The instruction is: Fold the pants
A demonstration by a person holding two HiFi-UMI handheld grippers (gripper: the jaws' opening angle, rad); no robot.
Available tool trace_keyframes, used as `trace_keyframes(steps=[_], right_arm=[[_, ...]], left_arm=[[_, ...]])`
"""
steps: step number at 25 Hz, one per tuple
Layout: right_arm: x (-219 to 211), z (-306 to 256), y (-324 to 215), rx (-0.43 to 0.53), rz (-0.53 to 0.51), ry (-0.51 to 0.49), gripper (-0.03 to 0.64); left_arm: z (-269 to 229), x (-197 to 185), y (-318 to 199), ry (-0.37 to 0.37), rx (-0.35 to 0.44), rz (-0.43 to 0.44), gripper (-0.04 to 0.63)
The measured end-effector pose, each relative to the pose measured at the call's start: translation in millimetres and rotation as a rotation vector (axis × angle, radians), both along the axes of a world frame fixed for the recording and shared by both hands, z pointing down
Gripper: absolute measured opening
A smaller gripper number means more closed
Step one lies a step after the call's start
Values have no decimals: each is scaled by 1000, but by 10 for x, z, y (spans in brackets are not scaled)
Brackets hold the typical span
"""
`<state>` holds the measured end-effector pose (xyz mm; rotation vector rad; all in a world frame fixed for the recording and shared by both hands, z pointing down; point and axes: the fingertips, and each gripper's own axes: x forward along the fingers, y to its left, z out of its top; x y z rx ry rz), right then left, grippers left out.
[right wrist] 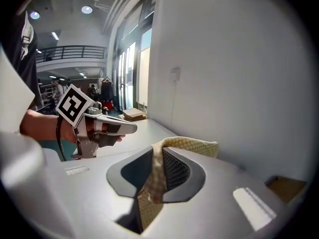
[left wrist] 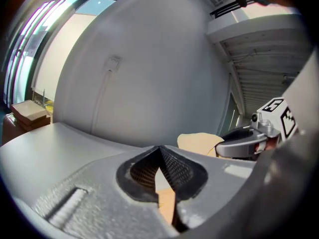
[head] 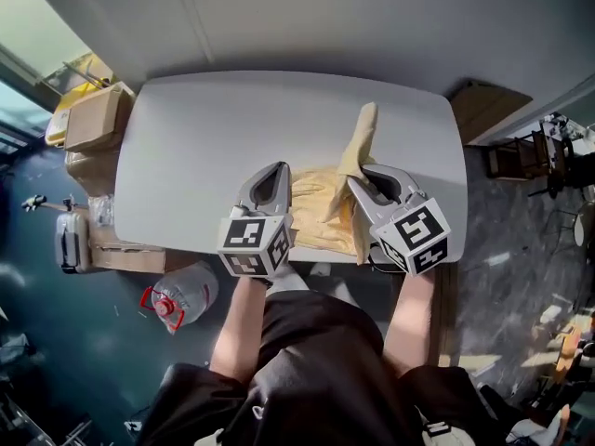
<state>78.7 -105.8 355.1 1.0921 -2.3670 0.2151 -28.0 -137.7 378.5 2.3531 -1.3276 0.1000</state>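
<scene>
- We hold the left gripper (left wrist: pixel 159 156) with its jaws pressed together at the tips. A tan strip of the pants (left wrist: pixel 167 198) sits in the slit just behind where they meet.
- The right gripper (right wrist: pixel 158 156) is pinching the pants (right wrist: pixel 154 183) too. The checked cloth climbs between its jaws and folds over the tip of the right-hand one.
- From the head view, the pants (head: pixel 321 207) lie bunched on the table (head: pixel 214 147) between the two grippers, at the edge nearest us.
- A narrow strip of cloth runs on past the right gripper's (head: pixel 358 179) tips, away from us (we cannot tell whether it is lifted or lying flat).
- The left gripper (head: pixel 276 170) is at the left rim of the heap, and the right gripper is at its right side. The two are near each other, with the cloth between them.
- Each gripper shows in the other's view, just off to the side of the jaws and pointing the same way.
- Beyond both sets of tips are bare tabletop and then a pale wall (left wrist: pixel 149 59).
- Left of the left gripper, off the table, there are boxes (head: pixel 93 119) and a bottle (head: pixel 181 295) on the floor.
</scene>
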Motion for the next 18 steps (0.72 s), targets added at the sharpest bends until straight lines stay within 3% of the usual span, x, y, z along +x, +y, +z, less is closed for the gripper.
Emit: trace_keyframes(steps=[5, 9, 18], right_arm=[[-781, 493, -15, -95, -182, 44, 60], [-1286, 1016, 33, -184, -282, 133, 60], [-1952, 2017, 222, -383, -360, 132, 63]], left_arm=[[149, -580, 26, -13, -37, -96, 3], [346, -1020, 59, -23, -88, -157, 3], [934, -1415, 104, -43, -213, -170, 3]])
